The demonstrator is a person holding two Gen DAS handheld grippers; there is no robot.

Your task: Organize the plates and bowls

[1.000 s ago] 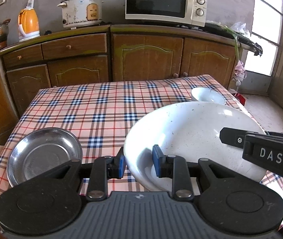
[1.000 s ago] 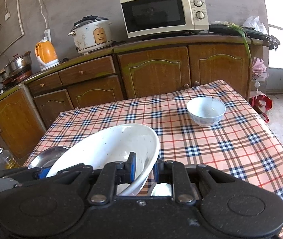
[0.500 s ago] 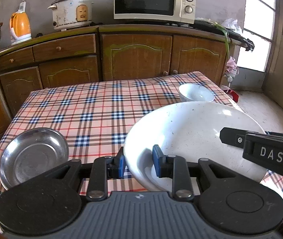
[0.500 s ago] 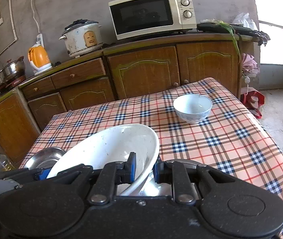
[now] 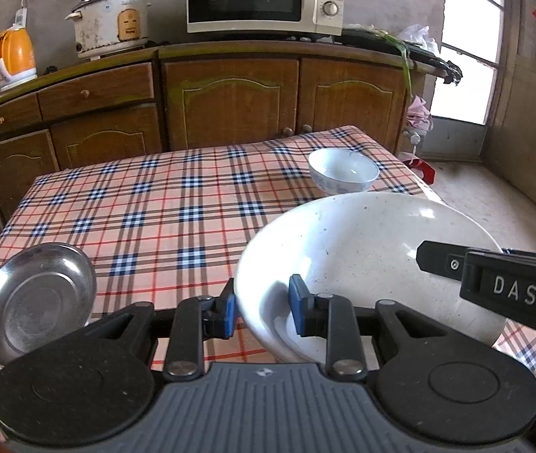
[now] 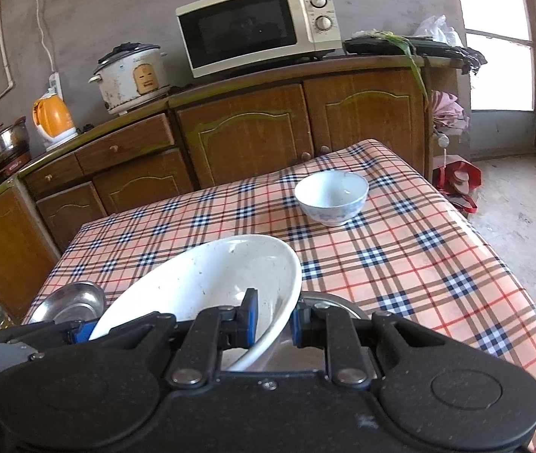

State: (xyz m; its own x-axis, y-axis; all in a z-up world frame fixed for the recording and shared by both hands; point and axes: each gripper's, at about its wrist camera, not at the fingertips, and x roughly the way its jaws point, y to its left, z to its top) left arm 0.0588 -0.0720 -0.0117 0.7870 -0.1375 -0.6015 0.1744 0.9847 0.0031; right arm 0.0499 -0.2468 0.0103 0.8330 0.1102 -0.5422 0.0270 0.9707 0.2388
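Both tongs carried the big speckled white ceramic bowl [image 5: 362,256] rightward across the plaid tabletop [image 5: 154,219]. Left tongs [image 5: 262,311] and right tongs [image 6: 272,319] clamp opposite rims; bowl tilted, mouth up.

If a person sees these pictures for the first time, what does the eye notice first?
First, the large white bowl at the near edge of the checked table, clamped on opposite rims by the left hand-held gripper and the right hand-held gripper. Then the steel dish on its left and the small bowl farther back.
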